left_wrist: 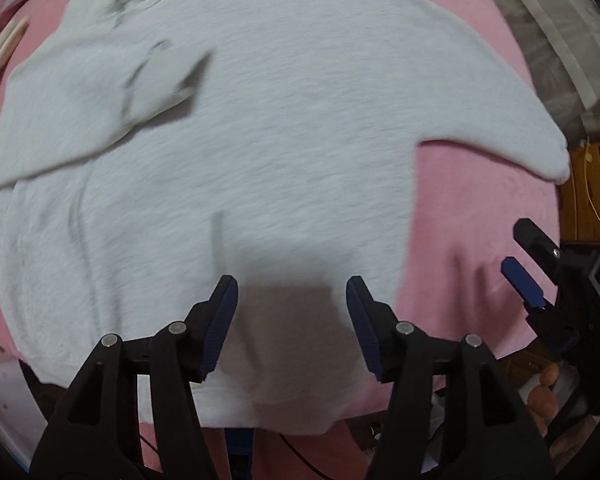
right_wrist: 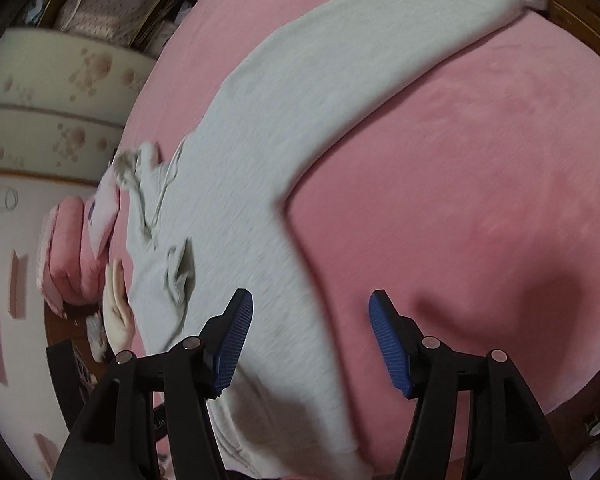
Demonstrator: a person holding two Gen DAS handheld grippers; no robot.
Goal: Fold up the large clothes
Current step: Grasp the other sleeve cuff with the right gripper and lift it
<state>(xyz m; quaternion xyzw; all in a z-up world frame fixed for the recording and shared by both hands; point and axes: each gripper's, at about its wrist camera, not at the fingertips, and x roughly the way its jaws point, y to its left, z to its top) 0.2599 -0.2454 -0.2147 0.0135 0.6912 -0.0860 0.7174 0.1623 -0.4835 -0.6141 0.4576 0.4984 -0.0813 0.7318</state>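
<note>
A large light grey hooded sweatshirt (left_wrist: pixel 260 128) lies spread on a pink bed cover (left_wrist: pixel 472 216). One sleeve is folded across its chest at the left; the other sleeve (left_wrist: pixel 540 148) stretches out to the right. My left gripper (left_wrist: pixel 292 292) hangs over the garment's lower part, open, with nothing between its blue pads. The right gripper (left_wrist: pixel 536 264) shows at the right edge of the left wrist view. In the right wrist view the sweatshirt (right_wrist: pixel 284 128) runs diagonally, its outstretched sleeve (right_wrist: pixel 440 12) reaching the far corner. My right gripper (right_wrist: pixel 311 310) stands open above the garment's side edge, holding nothing.
Pink folded bedding and a cream cloth (right_wrist: pixel 116 304) lie beyond the hood at the left. A patterned mattress side or headboard (right_wrist: pixel 60 92) stands behind. Wooden furniture (left_wrist: pixel 588 196) borders the bed at the right. A person's fingers (left_wrist: pixel 544 396) hold the right gripper's handle.
</note>
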